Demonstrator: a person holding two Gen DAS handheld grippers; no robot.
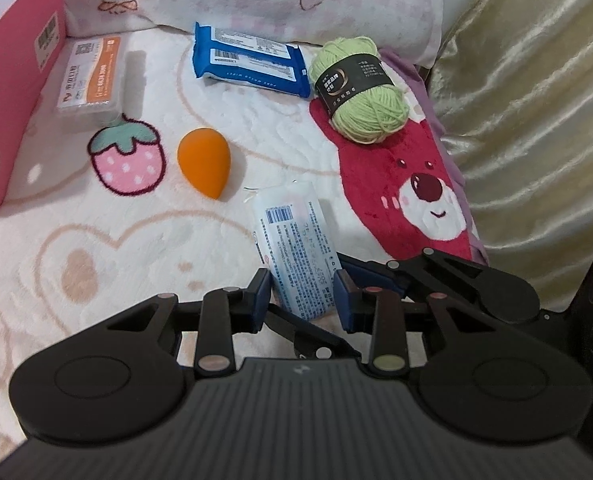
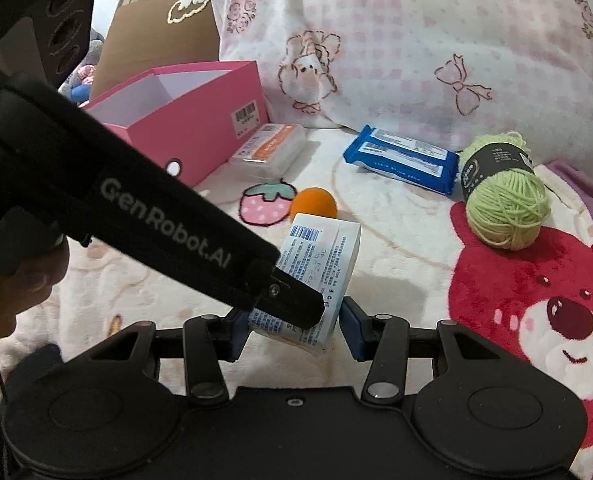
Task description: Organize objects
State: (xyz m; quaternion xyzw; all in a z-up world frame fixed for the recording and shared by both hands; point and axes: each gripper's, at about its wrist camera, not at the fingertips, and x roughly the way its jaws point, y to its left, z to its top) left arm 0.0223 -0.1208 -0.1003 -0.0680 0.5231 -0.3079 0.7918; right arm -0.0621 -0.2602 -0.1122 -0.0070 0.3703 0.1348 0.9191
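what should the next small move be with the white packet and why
Probably carry the white packet toward the open pink box. Both the left gripper and right gripper appear to pinch it above the blanket, and the box looks empty.

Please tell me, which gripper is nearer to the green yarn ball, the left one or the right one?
Hard to tell: both the left gripper and the right gripper are at the white packet, with the green yarn ball well beyond.
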